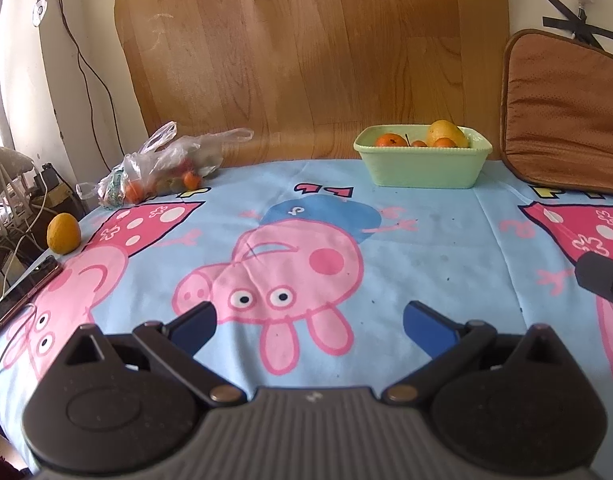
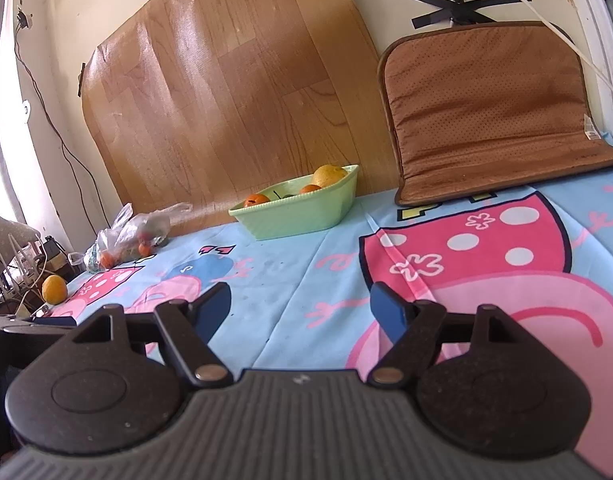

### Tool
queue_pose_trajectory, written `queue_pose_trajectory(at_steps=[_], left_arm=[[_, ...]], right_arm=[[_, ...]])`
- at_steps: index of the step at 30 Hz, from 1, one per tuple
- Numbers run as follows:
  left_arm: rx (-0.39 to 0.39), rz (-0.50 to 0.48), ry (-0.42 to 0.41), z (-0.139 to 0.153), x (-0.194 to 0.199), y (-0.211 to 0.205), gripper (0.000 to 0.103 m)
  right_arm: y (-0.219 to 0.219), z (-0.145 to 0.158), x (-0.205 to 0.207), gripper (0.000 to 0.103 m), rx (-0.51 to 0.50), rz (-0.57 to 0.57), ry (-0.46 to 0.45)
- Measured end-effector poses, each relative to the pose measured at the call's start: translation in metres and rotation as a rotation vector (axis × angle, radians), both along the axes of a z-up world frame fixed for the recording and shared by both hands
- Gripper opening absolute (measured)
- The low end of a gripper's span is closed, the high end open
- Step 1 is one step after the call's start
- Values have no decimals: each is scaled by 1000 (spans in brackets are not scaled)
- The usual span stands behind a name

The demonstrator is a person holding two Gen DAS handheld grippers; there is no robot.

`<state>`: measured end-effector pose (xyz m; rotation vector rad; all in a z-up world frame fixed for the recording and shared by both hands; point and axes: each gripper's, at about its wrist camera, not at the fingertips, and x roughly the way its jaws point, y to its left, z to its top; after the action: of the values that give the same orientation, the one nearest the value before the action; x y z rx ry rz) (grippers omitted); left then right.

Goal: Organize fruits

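A pale green basket [image 1: 422, 170] [image 2: 302, 216] stands at the back of the table and holds several oranges and a large yellow fruit [image 1: 446, 133] [image 2: 327, 175]. A clear plastic bag [image 1: 166, 166] [image 2: 128, 238] with small orange fruits lies at the back left. A loose yellow-orange fruit [image 1: 63, 233] [image 2: 54, 289] sits at the table's left edge. My left gripper [image 1: 308, 326] is open and empty over the cartoon cloth. My right gripper [image 2: 300, 310] is open and empty, far in front of the basket; part of it shows at the right edge of the left wrist view [image 1: 604, 282].
A phone [image 1: 22, 294] lies at the left edge of the blue cartoon tablecloth [image 1: 426, 248]. A brown cushion [image 1: 566, 112] [image 2: 498, 112] leans on the wall at the back right. A wood-pattern sheet [image 1: 306, 52] covers the wall. Cables and clutter sit off the left edge.
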<state>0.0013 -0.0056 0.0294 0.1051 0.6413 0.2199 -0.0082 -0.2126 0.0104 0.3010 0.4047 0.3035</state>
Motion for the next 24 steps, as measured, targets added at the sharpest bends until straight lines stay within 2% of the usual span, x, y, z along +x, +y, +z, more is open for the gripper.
queue_pose_trajectory(at_steps=[24], left_arm=[[-9, 2, 0, 0, -2, 1, 103]], right_arm=[[0, 1, 0, 78, -2, 3, -7]])
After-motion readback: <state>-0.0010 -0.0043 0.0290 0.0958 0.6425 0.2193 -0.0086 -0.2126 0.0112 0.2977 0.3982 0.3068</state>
